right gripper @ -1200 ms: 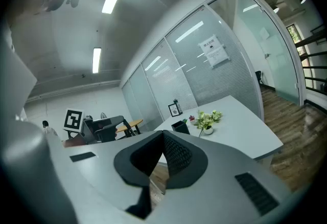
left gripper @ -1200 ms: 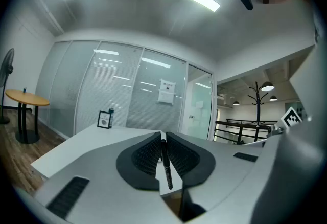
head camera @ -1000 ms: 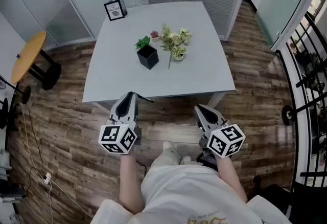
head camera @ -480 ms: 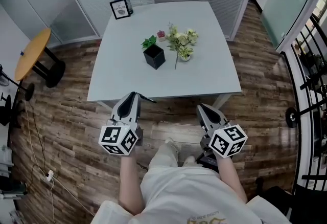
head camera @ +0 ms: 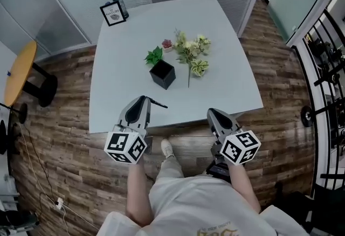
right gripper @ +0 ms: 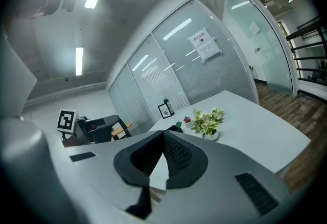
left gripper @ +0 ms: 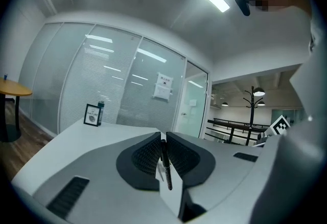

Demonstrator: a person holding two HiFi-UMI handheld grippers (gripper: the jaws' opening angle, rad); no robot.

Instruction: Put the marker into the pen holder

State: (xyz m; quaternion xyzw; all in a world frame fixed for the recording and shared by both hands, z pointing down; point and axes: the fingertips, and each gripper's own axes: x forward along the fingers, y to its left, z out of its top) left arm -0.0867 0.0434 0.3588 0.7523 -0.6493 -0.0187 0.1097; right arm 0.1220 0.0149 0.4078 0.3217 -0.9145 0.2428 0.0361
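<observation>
A black cube-shaped pen holder [head camera: 162, 74] stands near the middle of the light grey table [head camera: 215, 25], with a green sprig beside it. My left gripper [head camera: 141, 99] hovers at the table's near edge, shut on a thin black marker [head camera: 158, 104] whose tip sticks out to the right. Between the shut jaws in the left gripper view [left gripper: 163, 136], the marker [left gripper: 165, 164] runs lengthwise. My right gripper [head camera: 211, 112] is at the near edge too, shut with nothing in it [right gripper: 163, 134]. The right gripper view catches the pen holder [right gripper: 176, 127] just past the jaws.
A potted leafy plant [head camera: 191, 51] and a small pink succulent [head camera: 166, 44] stand right of the holder. A framed card [head camera: 112, 14] and a dark can [head camera: 117, 3] occupy the far left corner. A round orange side table [head camera: 19, 65] stands left; black railings [head camera: 329, 68] run right.
The table has come nearer in the head view, so both grippers now reach its near edge. Their grips are unchanged, and the marker stays in the left one.
</observation>
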